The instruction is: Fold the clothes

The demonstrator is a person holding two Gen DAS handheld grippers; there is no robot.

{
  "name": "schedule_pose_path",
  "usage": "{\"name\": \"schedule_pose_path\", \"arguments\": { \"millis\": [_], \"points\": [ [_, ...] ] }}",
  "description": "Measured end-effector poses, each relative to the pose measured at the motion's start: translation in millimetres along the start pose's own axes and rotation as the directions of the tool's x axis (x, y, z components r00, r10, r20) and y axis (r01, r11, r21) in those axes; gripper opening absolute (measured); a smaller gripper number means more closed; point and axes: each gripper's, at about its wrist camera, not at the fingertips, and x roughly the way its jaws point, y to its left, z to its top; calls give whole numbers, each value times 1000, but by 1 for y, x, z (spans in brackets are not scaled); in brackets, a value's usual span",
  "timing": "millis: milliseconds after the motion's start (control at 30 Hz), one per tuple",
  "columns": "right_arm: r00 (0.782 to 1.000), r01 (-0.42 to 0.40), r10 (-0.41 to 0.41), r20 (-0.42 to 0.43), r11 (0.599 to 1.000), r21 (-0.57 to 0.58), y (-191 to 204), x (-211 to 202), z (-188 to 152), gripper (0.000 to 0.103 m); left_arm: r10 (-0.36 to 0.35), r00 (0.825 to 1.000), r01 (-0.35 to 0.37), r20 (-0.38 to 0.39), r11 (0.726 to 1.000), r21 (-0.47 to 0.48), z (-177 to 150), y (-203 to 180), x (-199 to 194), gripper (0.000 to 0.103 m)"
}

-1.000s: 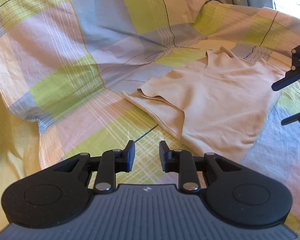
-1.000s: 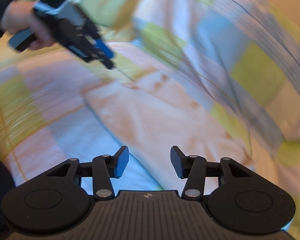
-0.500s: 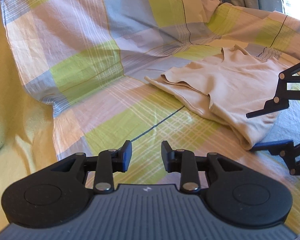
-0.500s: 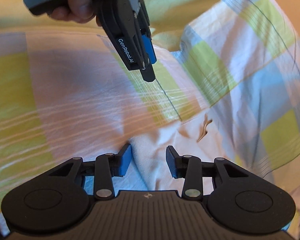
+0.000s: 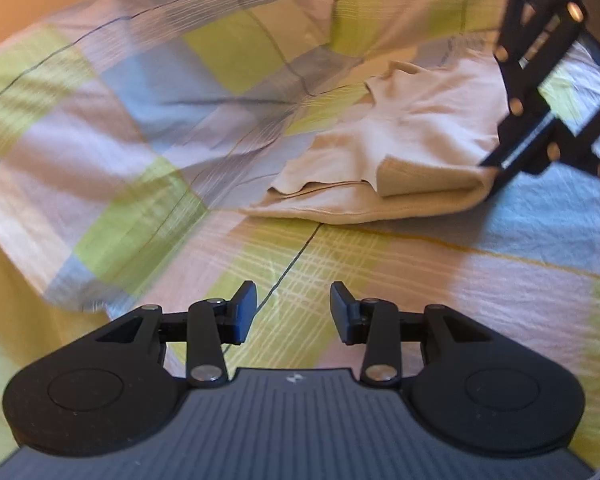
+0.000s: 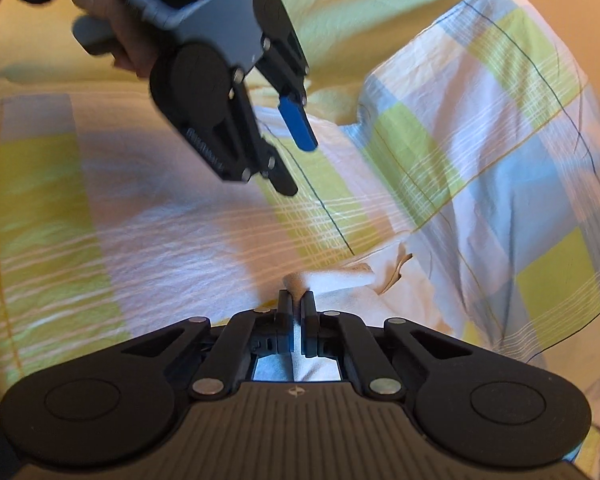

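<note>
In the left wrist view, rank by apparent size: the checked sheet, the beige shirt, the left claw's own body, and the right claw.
1. Checked sheet, filling most of the frame.
2. Left claw body, though nearness to the camera inflates it.
3. Beige shirt.
4. Right claw, partly cut off at the frame edge, so this rank is unsure.

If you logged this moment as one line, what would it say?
left hand-held gripper: open, above checked sheet | right hand-held gripper: shut on beige shirt edge | fold: underway

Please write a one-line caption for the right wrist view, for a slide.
Right hand-held gripper shut on the beige shirt on a plaid sheet, left hand-held gripper open above.
</note>
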Motion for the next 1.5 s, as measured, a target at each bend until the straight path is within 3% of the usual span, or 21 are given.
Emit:
{"name": "schedule_pose_path", "arguments": {
  "millis": [133, 200, 233, 433, 533, 633, 700, 800, 933, 1133, 1300, 1367, 1500],
  "points": [
    [995, -92, 93, 33, 996, -14, -11, -31, -8, 2, -2, 1000, -2, 24, 986, 169, 7, -18, 6, 43],
    [990, -133, 134, 41, 991, -26, -13, -48, -13, 2, -4, 1000, -3, 31, 974, 228, 9, -27, 10, 63],
    [987, -153, 154, 45, 988, -27, -13, -57, -15, 2, -6, 999, -3, 36, 966, 257, 10, -32, 11, 66],
    [969, -238, 237, 75, 971, 10, -11, -108, -28, 2, -3, 996, -34, 92, 916, 399, 13, -57, 16, 67],
    [964, -253, 252, 81, 967, 0, -7, -129, -34, 2, -36, 992, -26, 123, 882, 470, 16, -65, 16, 61],
    [964, -253, 254, 76, 967, -21, -1, -145, -40, 2, -93, 986, -1, 135, 820, 573, 16, -76, 14, 40],
    [966, -248, 249, 72, 969, -23, 2, -152, -43, 2, -123, 986, 24, 116, 779, 626, 16, -82, 13, 20],
    [968, -240, 239, 70, 971, 5, 3, -156, -47, 2, -131, 988, 44, 83, 749, 661, 16, -85, 10, 4],
    [971, -232, 229, 71, 971, 47, 11, -168, -54, 2, -145, 988, 72, 52, 734, 675, 17, -83, -12, 3],
    [954, -281, 263, 142, 950, 133, 26, -191, -52, 2, -178, 982, 161, -57, 660, 734, 25, -78, -53, 3],
    [951, -277, 212, 225, 907, 317, 11, -205, -69, 2, -198, 976, 201, -91, 659, 725, 71, -61, -51, 3],
    [954, -258, 160, 253, 870, 420, -5, -210, -82, 2, -202, 977, 188, -63, 689, 700, 100, -54, -42, 3],
    [964, -192, 25, 265, 756, 625, -47, -213, -124, 2, -226, 973, 196, -36, 742, 641, 159, -53, 1, 4]
  ]
}}
